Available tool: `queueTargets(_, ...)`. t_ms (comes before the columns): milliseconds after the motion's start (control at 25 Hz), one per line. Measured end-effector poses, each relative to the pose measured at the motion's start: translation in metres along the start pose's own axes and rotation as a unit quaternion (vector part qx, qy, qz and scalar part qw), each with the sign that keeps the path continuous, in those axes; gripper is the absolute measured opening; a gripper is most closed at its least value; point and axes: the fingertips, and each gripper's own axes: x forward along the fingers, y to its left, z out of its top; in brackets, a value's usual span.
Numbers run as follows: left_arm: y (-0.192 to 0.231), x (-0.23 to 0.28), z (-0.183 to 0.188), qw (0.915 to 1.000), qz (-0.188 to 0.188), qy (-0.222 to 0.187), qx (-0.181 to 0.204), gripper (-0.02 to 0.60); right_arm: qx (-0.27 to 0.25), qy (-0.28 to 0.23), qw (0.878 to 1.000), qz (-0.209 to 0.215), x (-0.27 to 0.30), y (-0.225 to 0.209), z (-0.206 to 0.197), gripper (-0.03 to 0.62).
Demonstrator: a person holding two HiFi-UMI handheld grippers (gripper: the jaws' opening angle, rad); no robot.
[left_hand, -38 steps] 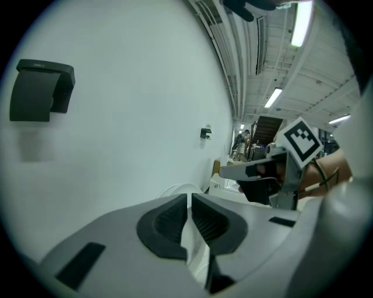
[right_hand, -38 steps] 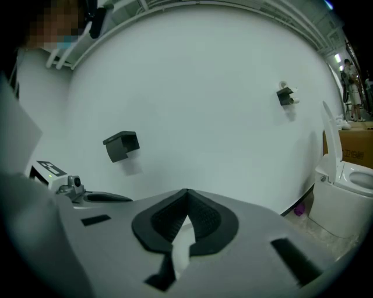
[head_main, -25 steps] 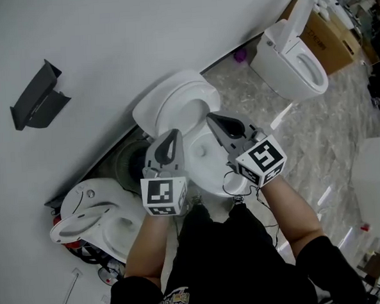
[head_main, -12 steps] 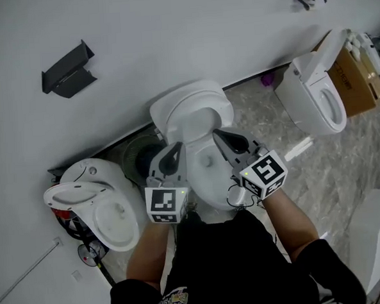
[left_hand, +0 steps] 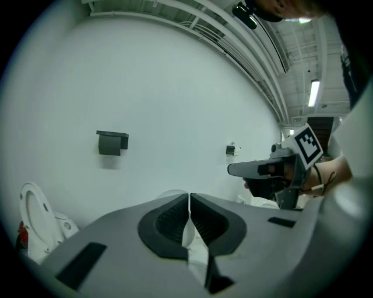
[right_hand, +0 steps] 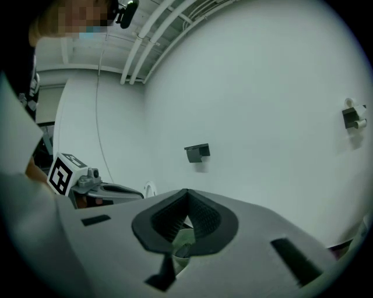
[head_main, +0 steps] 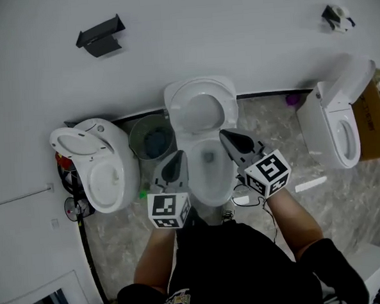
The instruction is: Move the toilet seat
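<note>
The middle white toilet (head_main: pixel 213 190) stands straight ahead, its seat and lid (head_main: pixel 199 88) raised against the wall. My left gripper (head_main: pixel 178 155) hovers over the bowl's left rim, shut and empty. Over the bowl's right rim is my right gripper (head_main: pixel 225 135), also shut with nothing in it. Neither touches the seat. In the left gripper view the jaws (left_hand: pixel 189 198) meet in front of the white wall, with the right gripper (left_hand: pixel 262 169) beside them. The right gripper view shows its jaws (right_hand: pixel 186 195) pressed together and the left gripper (right_hand: pixel 111 189) at the left.
A second toilet (head_main: pixel 94 160) with raised seat stands at the left, a grey bin (head_main: pixel 152 136) between it and the middle one. A third toilet (head_main: pixel 339 123) and a cardboard box (head_main: pixel 375 121) are at the right. A dark holder (head_main: pixel 99 36) and a paper holder (head_main: pixel 337 16) hang on the wall.
The view has swung so the middle toilet now faces me squarely. Both grippers have turned with it and stay shut above the bowl.
</note>
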Motion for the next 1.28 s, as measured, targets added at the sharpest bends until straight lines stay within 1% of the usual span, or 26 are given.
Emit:
queueTargets(120, -0.018, -0.027, -0.015, 0.9998, 0.018, 0.009, -0.004, 0.012, -0.011, 0.007, 0.999, 0.030, -0.015, 0.019, -0.011, 0.006)
queueTargets(240, -0.023, -0.056, -0.024, 0.9992, 0.038, 0.011, -0.007, 0.012, -0.016, 0.016, 0.998, 0.060, -0.022, 0.048, -0.022, 0.005)
queueTargets(480, -0.006, -0.120, -0.030, 0.9966, 0.081, -0.001, -0.012, 0.012, -0.017, 0.025, 0.993, 0.110, -0.014, 0.115, -0.035, 0.005)
queueTargets(680, 0.012, -0.190, -0.042, 0.9956, 0.094, -0.004, 0.002, 0.012, -0.005, 0.025, 0.992, 0.127, -0.009, 0.191, -0.045, 0.005)
queueTargets(840, 0.027, -0.251, -0.057, 0.9960, 0.088, -0.011, 0.003, 0.012, 0.005, 0.027, 0.993, 0.117, -0.019, 0.255, -0.060, 0.006)
queueTargets(960, 0.028, -0.287, -0.069, 0.9976, 0.069, -0.013, 0.002, 0.012, 0.008, 0.027, 0.995, 0.093, -0.038, 0.291, -0.069, 0.006)
queueTargets(1120, 0.013, -0.317, -0.081, 0.9995, 0.028, -0.014, 0.006, 0.012, 0.008, 0.025, 0.998, 0.049, -0.074, 0.318, -0.079, 0.005)
queueTargets(1280, -0.016, -0.330, -0.087, 0.9995, -0.021, -0.018, 0.014, 0.012, 0.010, 0.021, 1.000, -0.004, -0.117, 0.326, -0.088, 0.006)
